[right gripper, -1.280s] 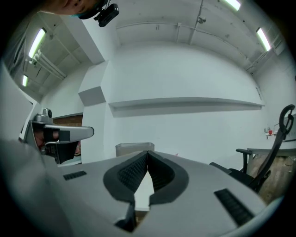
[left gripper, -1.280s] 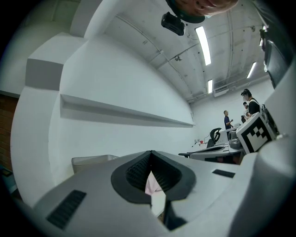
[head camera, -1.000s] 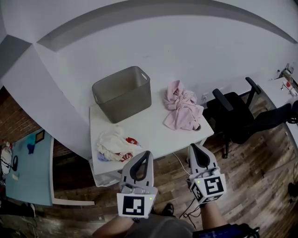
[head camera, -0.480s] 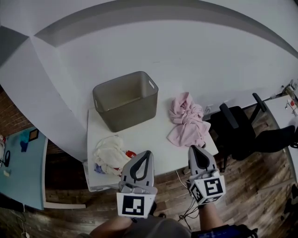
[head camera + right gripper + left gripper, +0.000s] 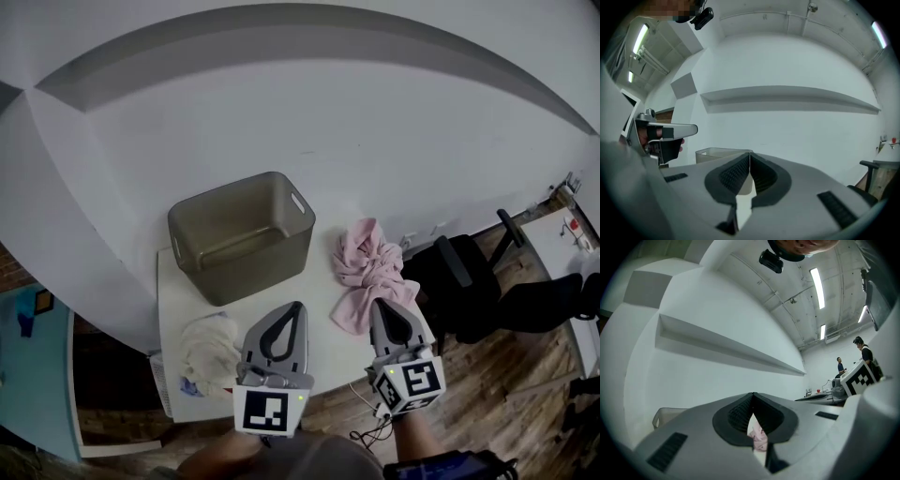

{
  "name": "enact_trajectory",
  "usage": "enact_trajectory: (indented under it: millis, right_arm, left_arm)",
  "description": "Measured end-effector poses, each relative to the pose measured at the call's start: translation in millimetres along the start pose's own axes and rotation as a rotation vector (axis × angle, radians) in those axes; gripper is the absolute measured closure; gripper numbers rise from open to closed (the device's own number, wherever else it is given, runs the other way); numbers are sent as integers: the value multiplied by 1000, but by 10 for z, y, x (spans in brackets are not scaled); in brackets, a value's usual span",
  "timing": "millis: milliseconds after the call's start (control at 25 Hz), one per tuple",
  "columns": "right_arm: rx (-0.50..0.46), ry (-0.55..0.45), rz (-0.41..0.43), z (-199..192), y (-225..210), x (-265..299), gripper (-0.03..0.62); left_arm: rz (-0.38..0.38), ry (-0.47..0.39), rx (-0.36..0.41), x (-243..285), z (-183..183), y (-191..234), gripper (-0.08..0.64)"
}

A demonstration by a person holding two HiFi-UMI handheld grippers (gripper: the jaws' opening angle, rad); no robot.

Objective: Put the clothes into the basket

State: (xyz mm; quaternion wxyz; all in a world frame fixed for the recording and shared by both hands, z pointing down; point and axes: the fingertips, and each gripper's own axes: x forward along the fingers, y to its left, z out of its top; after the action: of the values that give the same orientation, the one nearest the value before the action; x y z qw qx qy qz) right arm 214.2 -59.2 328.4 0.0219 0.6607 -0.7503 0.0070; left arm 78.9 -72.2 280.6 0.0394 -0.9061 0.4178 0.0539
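Observation:
A grey plastic basket (image 5: 241, 234) stands empty at the back left of a small white table (image 5: 309, 291). A crumpled pink garment (image 5: 366, 272) lies at the table's right side. A pale bundle of clothes (image 5: 208, 349) lies at the front left. My left gripper (image 5: 292, 307) is shut and empty, held at the table's front edge beside the pale bundle. My right gripper (image 5: 379, 306) is also shut and empty, just in front of the pink garment. In the left gripper view the pink garment (image 5: 759, 437) shows past the closed jaws. The right gripper view shows the basket (image 5: 717, 153) ahead.
A black office chair (image 5: 487, 291) stands right of the table on the wooden floor (image 5: 525, 394). A white wall (image 5: 309, 122) rises behind the table. A light blue tabletop (image 5: 28, 375) lies at the far left. Two people (image 5: 851, 357) stand far off in the left gripper view.
Both grippers have come forward from the floor side up to the table's front edge. The basket and clothes now sit closer and lower in the head view. Both jaws stayed shut.

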Motion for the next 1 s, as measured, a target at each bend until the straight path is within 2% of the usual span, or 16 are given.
enact_trajectory:
  millis: [240,400,640,800,1000]
  right_arm:
    - [-14,7,-55,-8,-190,265,581]
    - [-20,41,-93,-15,-387,300,572]
    - [-3,51,-124,-254,-663,402,529]
    - [7,92,-110,-537,-858,508,453]
    - [60,195,-112,-1071,-1157,635,300]
  left_arm:
    - [-30,-20,4,320,-32,180,551]
    - [-43,-1,-1,465,-44,218,551]
    - [-76,8,6,765,-227,178,551]
    - [-87,38,-8,1023,-374,103,551]
    - [-97,81,-22,1349,-621,37,551]
